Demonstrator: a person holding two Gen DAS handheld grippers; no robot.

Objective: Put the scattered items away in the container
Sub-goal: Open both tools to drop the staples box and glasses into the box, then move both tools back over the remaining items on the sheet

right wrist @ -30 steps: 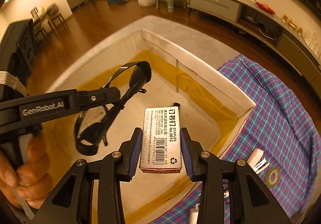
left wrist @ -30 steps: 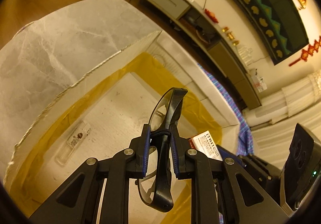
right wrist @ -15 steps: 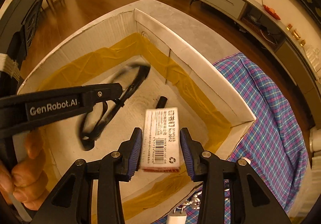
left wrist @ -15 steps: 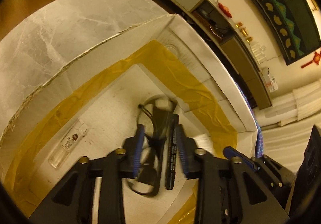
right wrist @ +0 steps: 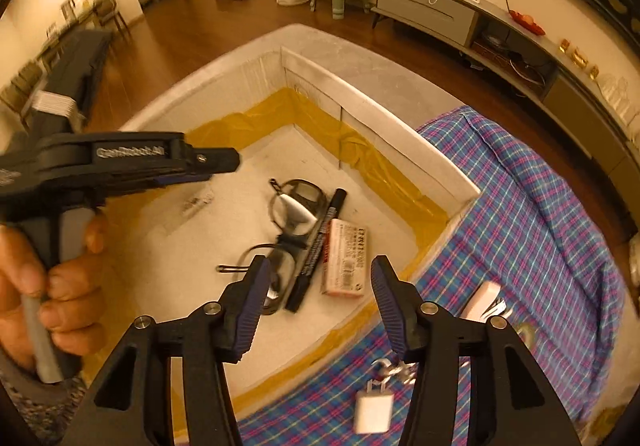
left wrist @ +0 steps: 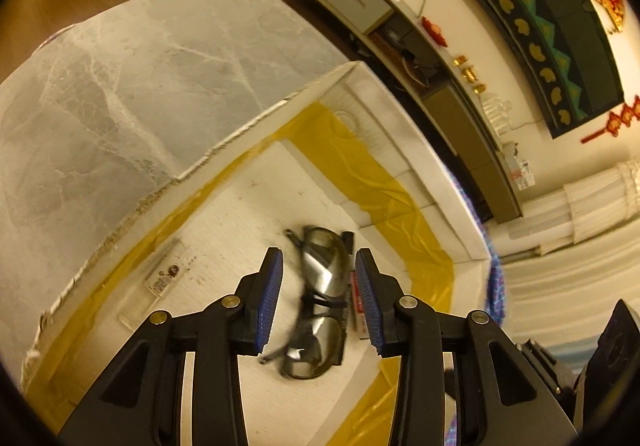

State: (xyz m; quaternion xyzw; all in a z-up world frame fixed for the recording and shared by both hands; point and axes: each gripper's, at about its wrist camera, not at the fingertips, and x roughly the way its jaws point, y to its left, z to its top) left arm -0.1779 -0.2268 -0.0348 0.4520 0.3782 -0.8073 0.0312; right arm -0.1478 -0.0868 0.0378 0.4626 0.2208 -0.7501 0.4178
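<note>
Left wrist: above the box [left wrist: 372,118], looking down, close.
Right wrist: above box [right wrist: 384,106] edge, looking down.
Shared: box floor, glasses [left wrist: 320,298] [right wrist: 294,214].

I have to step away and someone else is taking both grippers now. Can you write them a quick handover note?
Left gripper: open, holds nothing, over the box.
Right gripper: open, holds nothing, over the box's near edge.
In the box: glasses, marker, staple box, clear case.
Left on the checked cloth: white charger, white clip, tape roll.

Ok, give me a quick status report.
Left gripper open, right gripper open, both empty. Glasses, marker, staples box in box. Charger on cloth.
</note>
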